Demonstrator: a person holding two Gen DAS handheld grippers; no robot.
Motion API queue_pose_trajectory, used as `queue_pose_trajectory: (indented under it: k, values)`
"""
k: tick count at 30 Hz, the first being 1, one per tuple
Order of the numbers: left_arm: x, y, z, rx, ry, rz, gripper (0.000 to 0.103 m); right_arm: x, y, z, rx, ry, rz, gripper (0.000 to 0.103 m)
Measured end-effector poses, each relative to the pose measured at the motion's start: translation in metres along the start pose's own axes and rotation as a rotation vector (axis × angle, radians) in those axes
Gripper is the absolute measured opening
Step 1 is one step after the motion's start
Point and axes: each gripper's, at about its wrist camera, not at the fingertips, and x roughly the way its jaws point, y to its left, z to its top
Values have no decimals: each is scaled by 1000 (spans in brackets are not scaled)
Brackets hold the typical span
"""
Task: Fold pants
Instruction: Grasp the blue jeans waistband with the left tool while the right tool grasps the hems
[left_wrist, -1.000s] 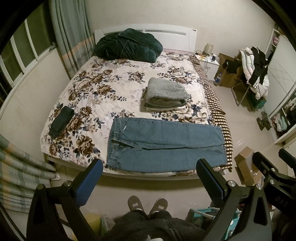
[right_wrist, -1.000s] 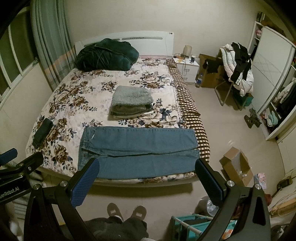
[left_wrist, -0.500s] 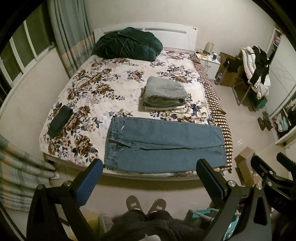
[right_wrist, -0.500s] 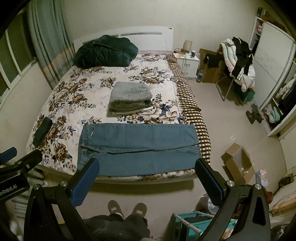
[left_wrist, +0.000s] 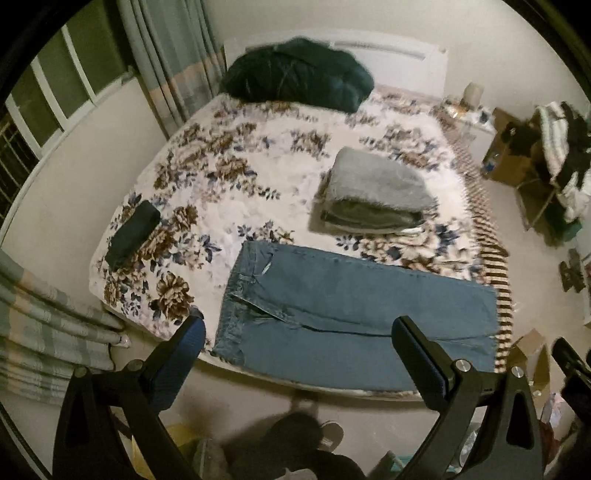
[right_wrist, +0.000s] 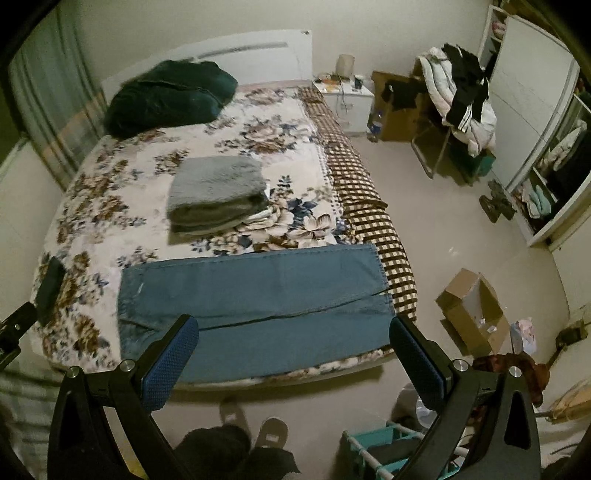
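Blue jeans (left_wrist: 354, 317) lie flat along the near edge of the bed, waistband to the left, legs side by side reaching right (right_wrist: 258, 299). My left gripper (left_wrist: 295, 354) hangs open above the floor in front of the bed, nothing between its fingers, its left blue pad (left_wrist: 177, 365) near the waistband corner. My right gripper (right_wrist: 293, 358) is open too, empty, held short of the lower trouser leg. Both grippers are apart from the jeans.
The floral bed cover (left_wrist: 229, 192) carries a folded grey blanket (left_wrist: 376, 192), a dark green quilt (left_wrist: 295, 77) by the headboard and a small dark folded item (left_wrist: 133, 232). A person's slippered feet (right_wrist: 273, 432) stand below. A cardboard box (right_wrist: 472, 310) and teal rack (right_wrist: 373, 450) sit right.
Both grippers have moved closer to the bed and tilted; the jeans look larger. The left view has swung left, the right view right. Both stayed open.
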Motion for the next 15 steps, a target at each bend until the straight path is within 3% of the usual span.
queue_pose_trajectory:
  k: [6,10,15]
  values:
    - [134,-26,43,-41,183,33,103,152,-12,61,122,130,-19,103]
    - [258,-30,67,-166,368,43,103,275,-28,85,242,235,-21,103]
    - [376,-22,79,-327,522,85,103,437,-55,102,433,394,-17,103]
